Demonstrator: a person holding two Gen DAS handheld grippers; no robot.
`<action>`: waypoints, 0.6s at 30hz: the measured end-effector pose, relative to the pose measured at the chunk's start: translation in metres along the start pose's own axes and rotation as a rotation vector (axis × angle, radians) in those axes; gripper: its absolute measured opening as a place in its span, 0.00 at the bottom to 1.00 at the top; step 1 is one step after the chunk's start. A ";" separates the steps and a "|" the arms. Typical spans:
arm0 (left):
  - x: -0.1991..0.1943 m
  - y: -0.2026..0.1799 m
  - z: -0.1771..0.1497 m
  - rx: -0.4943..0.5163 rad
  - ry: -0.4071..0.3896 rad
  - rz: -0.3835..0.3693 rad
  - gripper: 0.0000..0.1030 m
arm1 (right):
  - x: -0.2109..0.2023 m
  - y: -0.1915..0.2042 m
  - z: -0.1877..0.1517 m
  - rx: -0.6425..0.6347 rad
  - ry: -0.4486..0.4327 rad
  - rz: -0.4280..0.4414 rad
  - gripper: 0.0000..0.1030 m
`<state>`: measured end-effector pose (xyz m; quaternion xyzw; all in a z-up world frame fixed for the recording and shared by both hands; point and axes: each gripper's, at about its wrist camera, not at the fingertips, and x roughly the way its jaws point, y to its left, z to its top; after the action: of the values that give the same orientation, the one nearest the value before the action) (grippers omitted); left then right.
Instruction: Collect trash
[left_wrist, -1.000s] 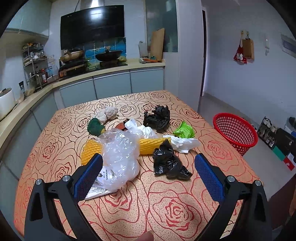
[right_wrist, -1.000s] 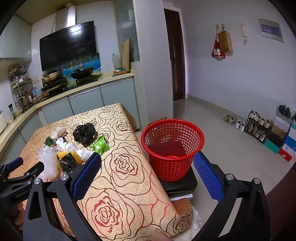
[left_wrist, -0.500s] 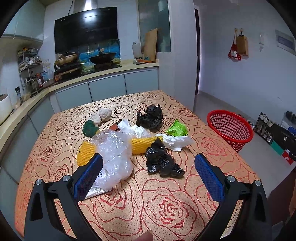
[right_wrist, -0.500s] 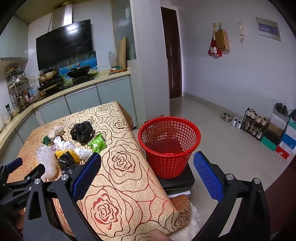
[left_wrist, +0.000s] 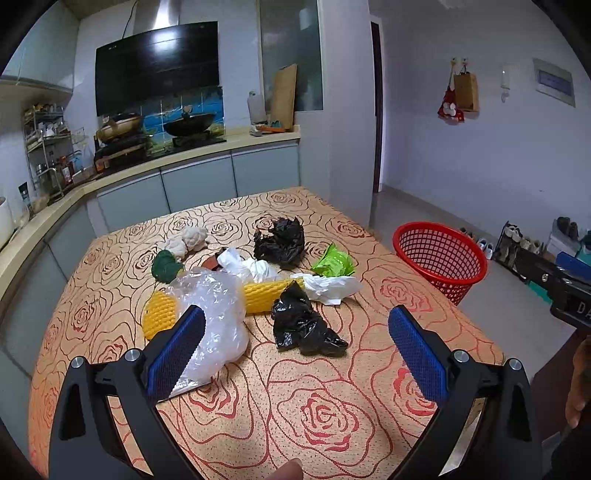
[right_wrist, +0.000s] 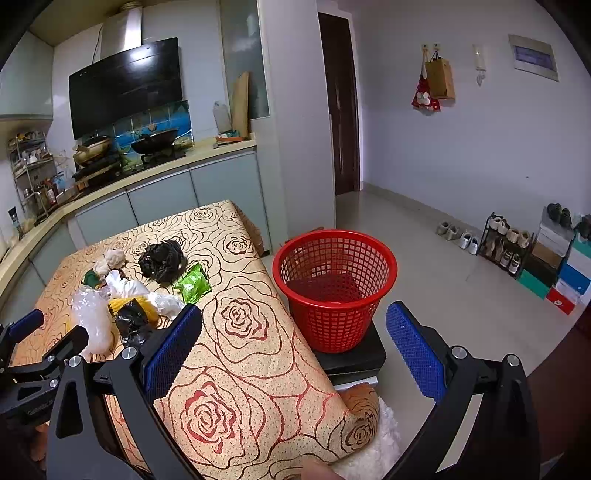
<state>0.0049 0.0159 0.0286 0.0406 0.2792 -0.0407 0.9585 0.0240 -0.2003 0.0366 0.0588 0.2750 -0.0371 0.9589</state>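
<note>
Both your tools, left tool (left_wrist: 295, 343) and right tool (right_wrist: 291, 343), gape empty; crinkled bags (left_wrist: 299, 321) ahead on the rose-patterned worktop (left_wrist: 332, 413), mesh basket (right_wrist: 334, 288) before the right tool.

Range hood (left_wrist: 157, 66): black, on wall, landmark. Below it, wok (left_wrist: 189, 125) and pan (left_wrist: 118, 123) on stove. Right of hood, wooden cutting board (left_wrist: 283, 95) leaning upright on counter. Left of hood, wire rack (left_wrist: 46, 147) with bottles. Far right of hood, brown paper bag (right_wrist: 439, 79) hanging on wall; shoe rack (right_wrist: 506, 245) on floor below.
</note>
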 end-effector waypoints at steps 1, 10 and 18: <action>-0.001 0.000 0.000 0.001 -0.003 -0.001 0.93 | 0.000 0.000 0.000 -0.001 0.000 0.000 0.95; -0.002 -0.001 0.001 -0.001 -0.008 -0.004 0.93 | -0.002 0.000 0.001 -0.002 -0.005 -0.005 0.95; -0.004 -0.001 0.002 -0.003 -0.005 -0.006 0.93 | -0.002 0.000 0.001 -0.004 -0.004 -0.004 0.95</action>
<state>0.0027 0.0144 0.0319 0.0381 0.2773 -0.0432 0.9591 0.0229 -0.2002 0.0383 0.0563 0.2732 -0.0388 0.9595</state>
